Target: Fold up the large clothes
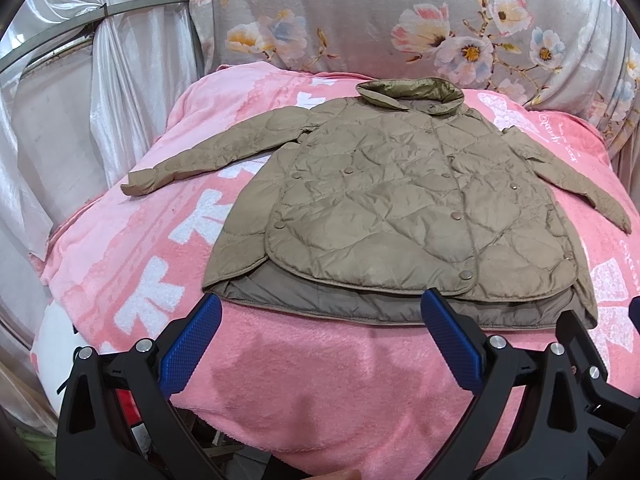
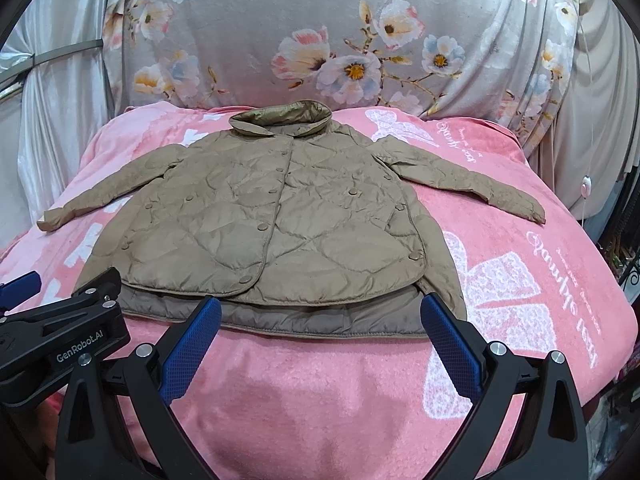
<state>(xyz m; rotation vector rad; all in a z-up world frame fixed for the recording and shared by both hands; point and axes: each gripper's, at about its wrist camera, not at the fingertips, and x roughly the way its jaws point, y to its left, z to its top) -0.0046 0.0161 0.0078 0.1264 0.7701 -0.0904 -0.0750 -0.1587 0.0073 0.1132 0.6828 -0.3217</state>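
**Quilted jacket lies flat as two grippers hang at its hem**

A tan quilted jacket (image 1: 400,200) lies face up and snapped shut on a pink blanket (image 1: 320,380), collar (image 1: 412,96) at the far end, hem toward the cameras. Both sleeves are spread out to the sides, cuffs resting on the blanket well clear of the body.

The left gripper (image 1: 320,332) hangs over bare blanket just short of the hem, its blue pads (image 1: 192,344) spread wide and holding nothing. Its left tip sits near the jacket's near-left hem corner; its right tip overlaps the hem edge in the view, though contact cannot be judged.

The right gripper (image 2: 320,332) is likewise splayed and empty, level with the hem, its tips framing the darker lining (image 2: 312,316) that shows below the front panel. The left gripper's black frame (image 2: 60,340) appears just beside it at the left edge.

Pink blanket lies bare between the grippers and the hem, and on both sides past the sleeves. A floral cloth (image 2: 340,40) rises behind the collar, and pale curtains (image 1: 100,100) hang at left.
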